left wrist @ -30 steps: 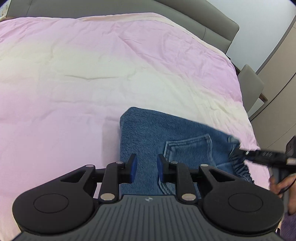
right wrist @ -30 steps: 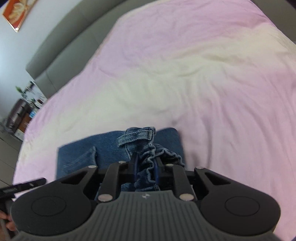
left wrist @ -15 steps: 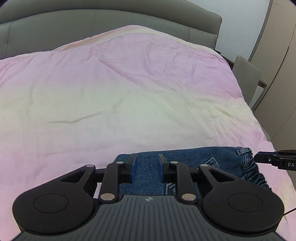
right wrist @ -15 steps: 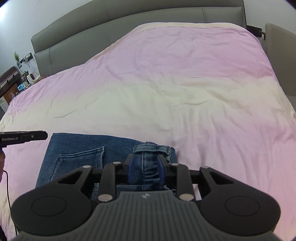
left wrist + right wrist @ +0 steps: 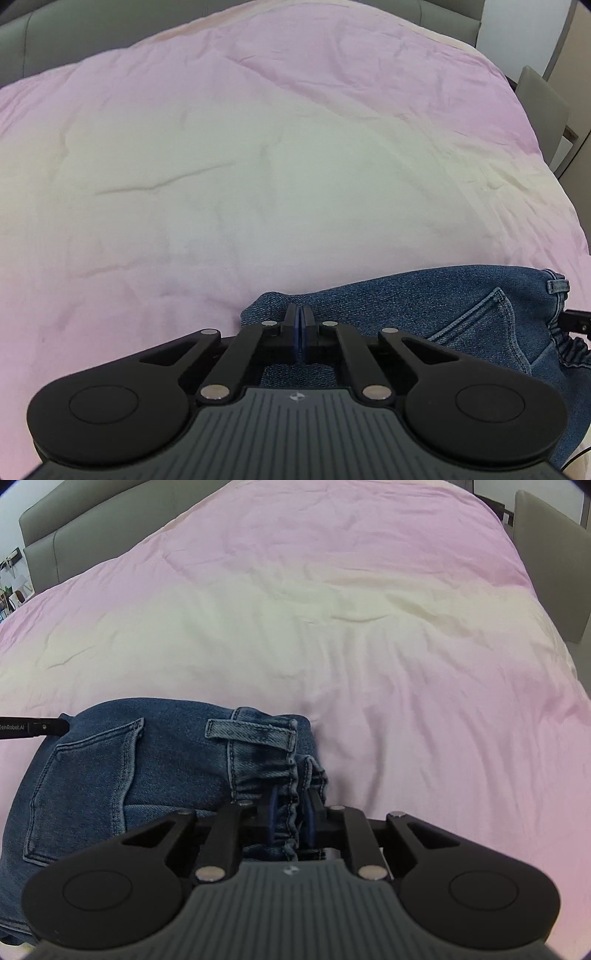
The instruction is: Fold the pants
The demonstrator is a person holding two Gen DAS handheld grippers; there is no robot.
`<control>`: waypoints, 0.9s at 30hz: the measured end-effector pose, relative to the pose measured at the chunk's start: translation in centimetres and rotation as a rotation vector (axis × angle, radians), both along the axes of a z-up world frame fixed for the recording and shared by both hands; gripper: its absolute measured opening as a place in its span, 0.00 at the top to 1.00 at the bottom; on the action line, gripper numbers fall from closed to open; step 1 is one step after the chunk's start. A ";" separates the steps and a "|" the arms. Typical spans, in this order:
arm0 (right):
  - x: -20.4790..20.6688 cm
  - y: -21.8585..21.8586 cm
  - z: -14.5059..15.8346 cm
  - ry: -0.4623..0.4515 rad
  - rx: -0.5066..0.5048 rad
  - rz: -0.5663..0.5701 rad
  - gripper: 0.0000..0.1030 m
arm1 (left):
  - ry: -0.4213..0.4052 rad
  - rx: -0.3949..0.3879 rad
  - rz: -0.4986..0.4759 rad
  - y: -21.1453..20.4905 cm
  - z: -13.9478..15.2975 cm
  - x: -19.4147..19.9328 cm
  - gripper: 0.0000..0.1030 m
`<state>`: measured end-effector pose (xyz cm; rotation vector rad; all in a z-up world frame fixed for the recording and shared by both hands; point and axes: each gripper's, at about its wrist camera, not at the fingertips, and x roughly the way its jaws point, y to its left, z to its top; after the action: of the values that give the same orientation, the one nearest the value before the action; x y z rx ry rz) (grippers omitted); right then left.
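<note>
Since the earlier frame, my left tool (image 5: 299,318) had gone from pads apart above the denim to pads pressed together at the near left corner of the jeans (image 5: 436,306); whether cloth sat between them I could not tell, since only a thin seam showed between the blue pads. My right tool (image 5: 290,812) was clamped on the gathered waistband, with ruffled elastic bunched between its pads, just below the belt loop (image 5: 251,733). The jeans lay as a compact folded bundle at the near edge of the bed (image 5: 332,627), back pocket (image 5: 88,775) facing up. To do this step well, I judged I needed both corners held level and pulled lightly apart, so that the top layer stayed taut as it was carried over, then set down with edges matched before letting go. If the left pinch held nothing, the fold would probably sag on that side, so I would have checked it with a slight lift first. The denim looked thick, mid-blue and softly stretchy, with pale stitching and a faded loop; it should have held a crease but resisted bunching. The cover beneath was thin, pink fading to cream, finely wrinkled and slack, likely to drag along with the cloth.
</note>
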<state>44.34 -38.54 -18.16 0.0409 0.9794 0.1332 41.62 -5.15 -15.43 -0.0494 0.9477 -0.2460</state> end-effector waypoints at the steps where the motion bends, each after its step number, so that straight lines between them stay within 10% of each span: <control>1: -0.6 0.0 0.8 -0.017 0.001 0.001 0.90 | -0.025 0.000 -0.018 0.1 0.8 -0.8 0.93; 8: -8.1 1.8 5.3 -0.143 0.008 0.110 0.86 | -0.066 -0.088 -0.111 1.5 3.9 -9.2 0.87; 15: -12.6 3.7 2.9 -0.171 -0.092 0.181 0.86 | -0.044 -0.096 -0.155 1.0 2.2 -15.6 0.87; 27: -12.8 3.5 -1.5 -0.173 -0.051 0.115 0.89 | 0.044 -0.083 -0.086 0.8 -2.0 -15.7 0.82</control>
<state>31.59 -35.07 -19.63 -0.0734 0.8115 0.2140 25.95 -4.34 -17.42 -0.0907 0.9846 -0.3651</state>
